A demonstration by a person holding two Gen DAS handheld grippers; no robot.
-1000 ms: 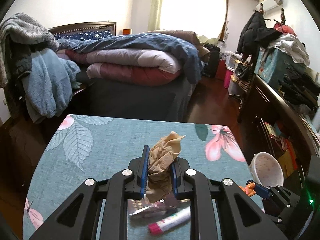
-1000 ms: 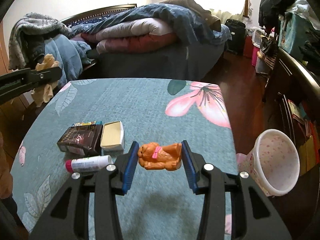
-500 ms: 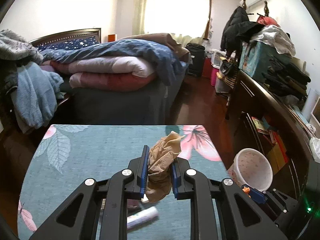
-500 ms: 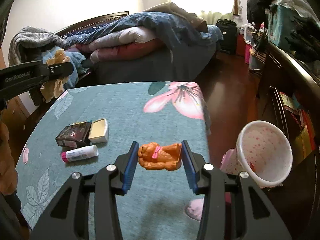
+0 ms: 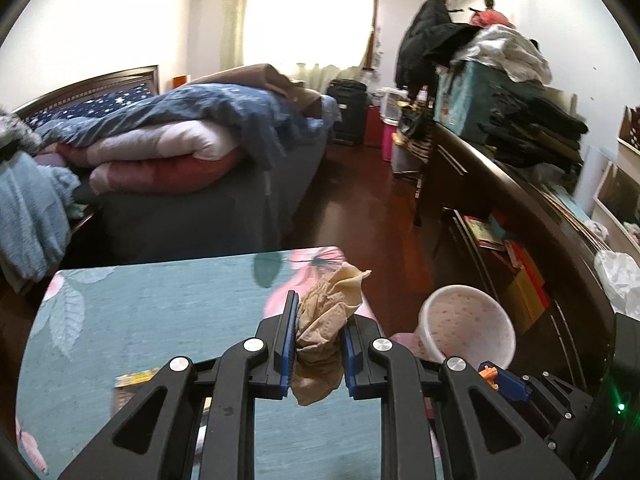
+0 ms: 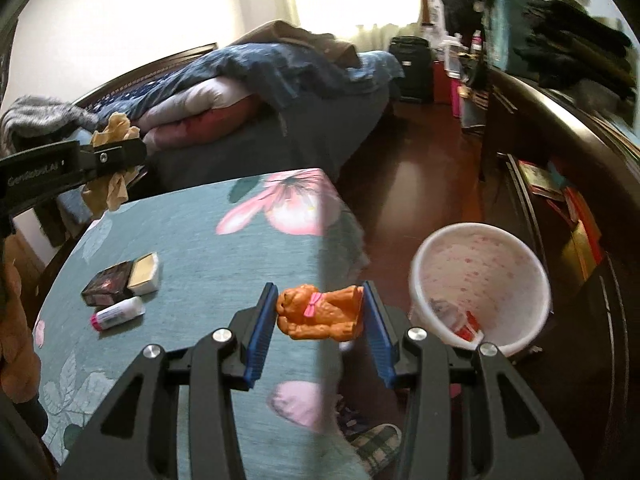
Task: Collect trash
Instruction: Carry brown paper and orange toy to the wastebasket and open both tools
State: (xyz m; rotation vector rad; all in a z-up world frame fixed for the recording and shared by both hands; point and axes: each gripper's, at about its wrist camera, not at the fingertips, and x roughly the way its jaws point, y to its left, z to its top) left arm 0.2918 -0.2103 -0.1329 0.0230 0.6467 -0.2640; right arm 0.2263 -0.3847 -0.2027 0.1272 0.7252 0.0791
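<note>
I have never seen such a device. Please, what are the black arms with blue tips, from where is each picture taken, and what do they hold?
They are two hand-held grippers, each with a camera looking along its fingers. In the left view, the left gripper is shut on a crumpled beige tissue. In the right view, the right gripper clamps an orange toy dog. On the floral table lie a dark box, a cream block and a small tube. A white bin stands beside the table.
</note>
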